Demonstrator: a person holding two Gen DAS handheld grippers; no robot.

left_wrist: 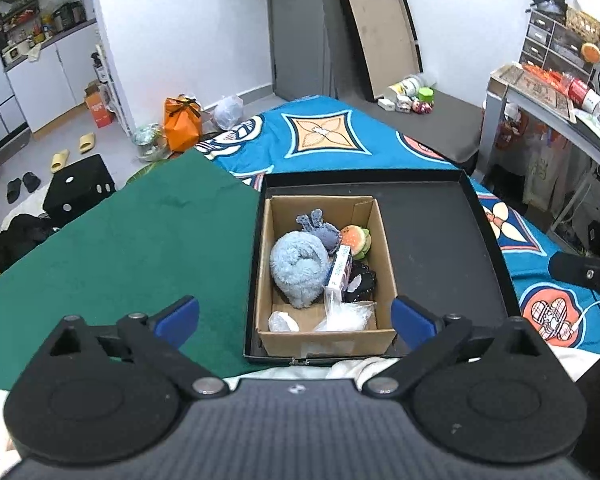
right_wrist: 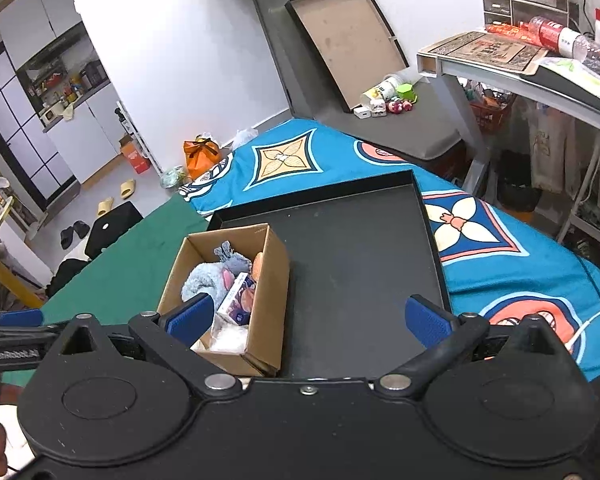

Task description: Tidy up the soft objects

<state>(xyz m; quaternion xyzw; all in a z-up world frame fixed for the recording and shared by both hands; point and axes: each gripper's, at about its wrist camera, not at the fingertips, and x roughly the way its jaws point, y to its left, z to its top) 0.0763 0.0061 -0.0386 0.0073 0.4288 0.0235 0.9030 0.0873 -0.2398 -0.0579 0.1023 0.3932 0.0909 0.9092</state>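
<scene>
A brown cardboard box [left_wrist: 384,236] stands in the left part of a shallow black tray [left_wrist: 440,240]. Inside lie a fluffy light-blue soft toy [left_wrist: 298,268], a grey-blue plush [left_wrist: 320,232], a burger plush [left_wrist: 354,238], a small printed carton [left_wrist: 340,270], a black item [left_wrist: 360,280] and clear plastic bags [left_wrist: 344,316]. My left gripper [left_wrist: 295,318] hangs open above the box's near end, nothing between its fingers. My right gripper [right_wrist: 307,319] is open too, over the tray [right_wrist: 360,264] to the right of the box [right_wrist: 268,280], holding nothing.
The tray rests on a blue patterned blanket [left_wrist: 324,132] next to a green cloth [left_wrist: 140,248]. Another tray lid [left_wrist: 380,36] leans on the far wall with small bottles and toys [left_wrist: 410,98] below it. A cluttered desk [right_wrist: 520,60] stands at right; bags and slippers lie on the floor.
</scene>
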